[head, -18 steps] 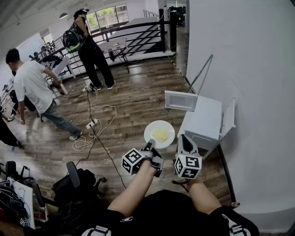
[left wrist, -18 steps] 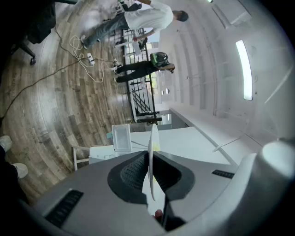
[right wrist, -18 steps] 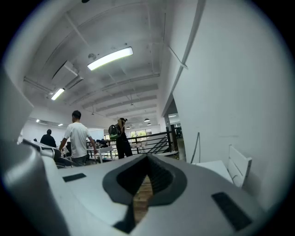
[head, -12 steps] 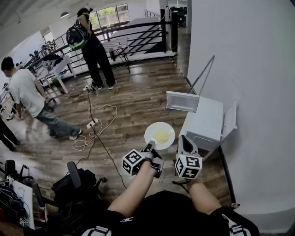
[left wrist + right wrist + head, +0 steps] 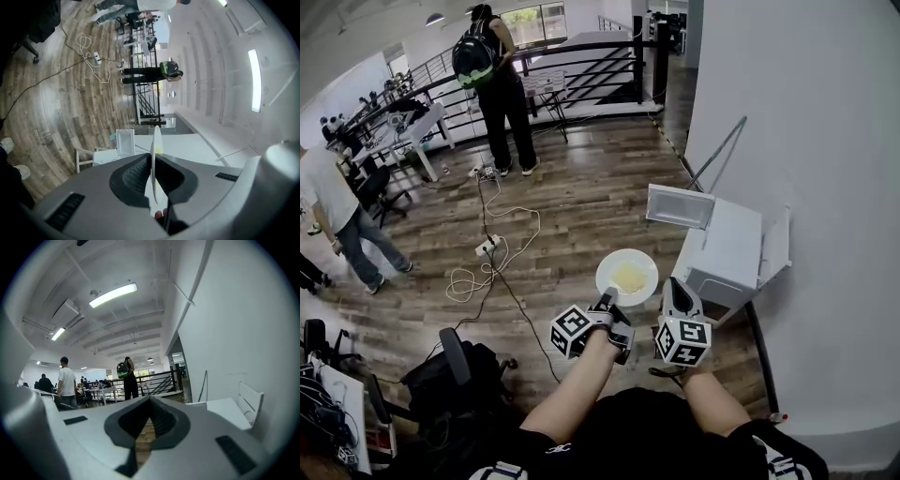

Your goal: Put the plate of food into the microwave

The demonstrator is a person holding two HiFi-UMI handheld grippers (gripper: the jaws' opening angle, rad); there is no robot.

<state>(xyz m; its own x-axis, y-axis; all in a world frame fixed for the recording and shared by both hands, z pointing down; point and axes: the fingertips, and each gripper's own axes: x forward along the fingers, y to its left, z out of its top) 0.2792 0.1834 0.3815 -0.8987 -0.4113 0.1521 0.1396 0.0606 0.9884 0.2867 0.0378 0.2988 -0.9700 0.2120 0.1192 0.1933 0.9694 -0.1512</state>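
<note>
**Two grippers before an open microwave, plate in the left one**

Seen from the head view, a white wall [image 5: 825,141] fills the side from 1 to 5 o'clock, and a wooden floor [image 5: 572,197] spreads over the rest. A black railing [image 5: 581,66] runs across at 12 o'clock. In front of it a person with a backpack [image 5: 502,84] stands at 11 o'clock, facing away. Another person [image 5: 337,216] is at the 9 o'clock edge.

The white microwave [image 5: 727,248] stands against the wall at about 3 o'clock from the middle of the view. Its door [image 5: 680,206] is swung open at the corner nearest the railing. A black office chair [image 5: 450,375] sits at 7 o'clock.

The left gripper [image 5: 607,300] is clenched on the near rim of the plate [image 5: 626,277]. In the left gripper view the rim shows as a thin white edge pinched between the ribbed pads. The plate is held out level at 12 o'clock from that gripper, above the floor. It is near the microwave's front but outside it, with the microwave at its 3 o'clock.

The right gripper [image 5: 675,289] is just beside the left one at its 3 o'clock. Its jaws are closed together on nothing, and floor shows below them in its own view.

Pale yellow food [image 5: 628,276] lies in the middle of the plate. A white power strip [image 5: 487,247] with coiled cable lies on the floor at 9 o'clock from the plate, well apart from it.
</note>
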